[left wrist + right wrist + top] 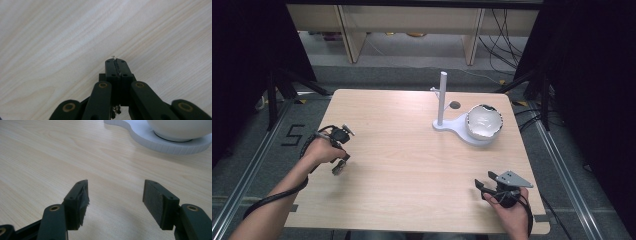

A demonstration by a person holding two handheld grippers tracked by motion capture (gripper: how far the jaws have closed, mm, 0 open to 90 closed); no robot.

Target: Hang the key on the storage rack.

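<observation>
A light wooden tabletop [412, 160] is seen from above. Near its far right corner a white stand [458, 127] is placed, made of a flat base and an upright post [442, 97]; a small side peg is carried near the post's top. On the wider lobe of that base a white bowl [483, 121] with a dark rim is seated, tilted so that its inside is turned toward the near edge. Just beyond the stand a small dark round hole [455, 105] is set into the tabletop.

The left tongs [340, 165] are held by the left hand [323, 149] close to the left edge, pointed down at the wood; in the left gripper view the left tongs [115, 60] are clenched, jaws pressed together on nothing. The right tongs [480, 185] are held by the right hand [507, 202] near the near right corner; in the right gripper view the right tongs [116, 192] are released, jaws well apart, with the stand's base [150, 137] and bowl [180, 127] beyond them.
</observation>
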